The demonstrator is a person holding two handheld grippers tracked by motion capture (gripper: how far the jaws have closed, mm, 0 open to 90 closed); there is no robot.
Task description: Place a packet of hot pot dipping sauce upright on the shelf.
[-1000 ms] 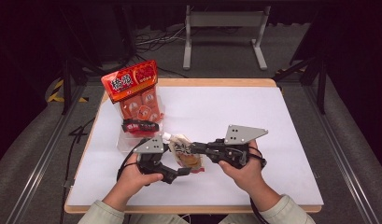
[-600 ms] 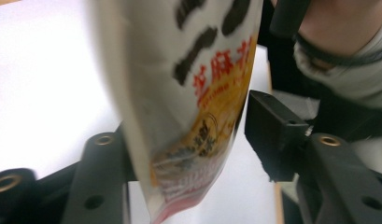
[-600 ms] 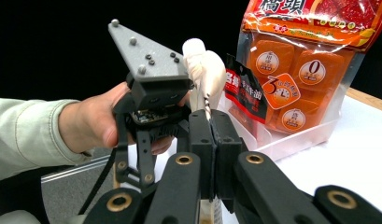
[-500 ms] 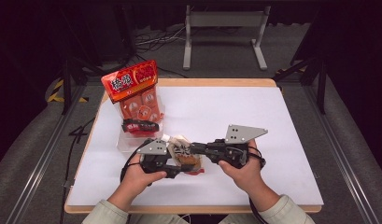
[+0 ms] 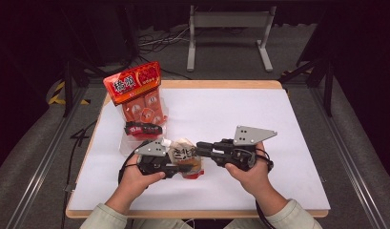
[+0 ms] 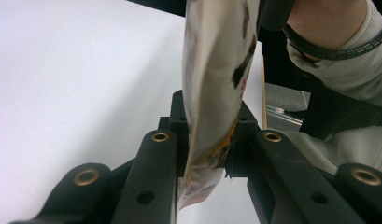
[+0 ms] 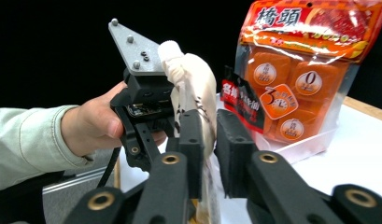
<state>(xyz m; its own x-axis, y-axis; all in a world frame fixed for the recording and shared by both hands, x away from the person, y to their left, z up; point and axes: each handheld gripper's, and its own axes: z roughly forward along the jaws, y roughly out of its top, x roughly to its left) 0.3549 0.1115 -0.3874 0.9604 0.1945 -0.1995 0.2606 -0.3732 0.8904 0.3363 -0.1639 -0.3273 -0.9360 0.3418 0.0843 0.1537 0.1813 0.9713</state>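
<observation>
Left gripper [image 5: 180, 166] jaws just closed onto the pouch [image 5: 184, 155] lower edge, pads pinching it. Right gripper [image 5: 202, 148] jaws just eased open a little; pouch sits between them, contact unclear. Pouch is held up off the tabletop [image 5: 278, 124], near its front edge. Orange snack bag [image 5: 138, 98] stands behind-left of pouch; right of pouch is open white surface.

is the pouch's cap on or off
On. The white cap sits on the spout at the top of the pouch, beside the left gripper.
</observation>
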